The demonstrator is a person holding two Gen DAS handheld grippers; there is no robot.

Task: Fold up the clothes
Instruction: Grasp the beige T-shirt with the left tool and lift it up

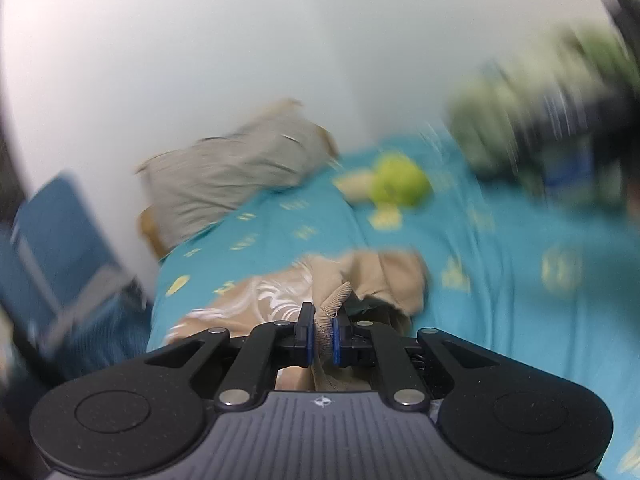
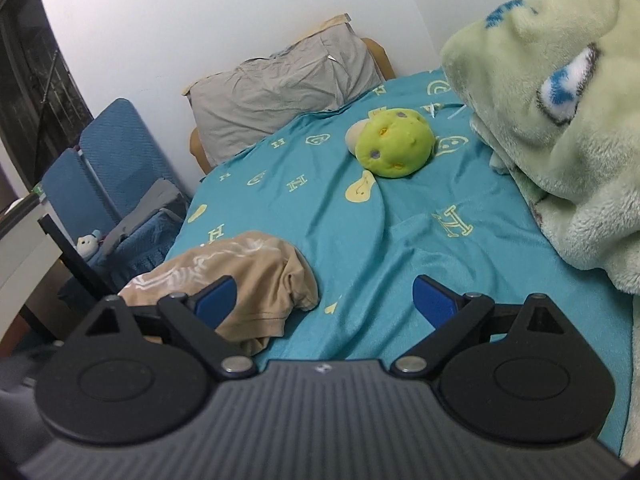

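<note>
A tan garment with a white print (image 2: 240, 276) lies crumpled near the left edge of the teal bedsheet (image 2: 360, 216). In the left wrist view, which is motion-blurred, my left gripper (image 1: 322, 330) is shut on a ribbed edge of the tan garment (image 1: 360, 276), which rises between the blue pads. My right gripper (image 2: 324, 300) is open and empty, hovering over the sheet with its left finger (image 2: 216, 300) above the garment's right side.
A green plush toy (image 2: 394, 144) lies mid-bed. A grey pillow (image 2: 280, 84) leans at the head against the white wall. A pale green fleece blanket (image 2: 560, 120) is piled on the right. Blue folding chairs (image 2: 112, 168) stand left of the bed.
</note>
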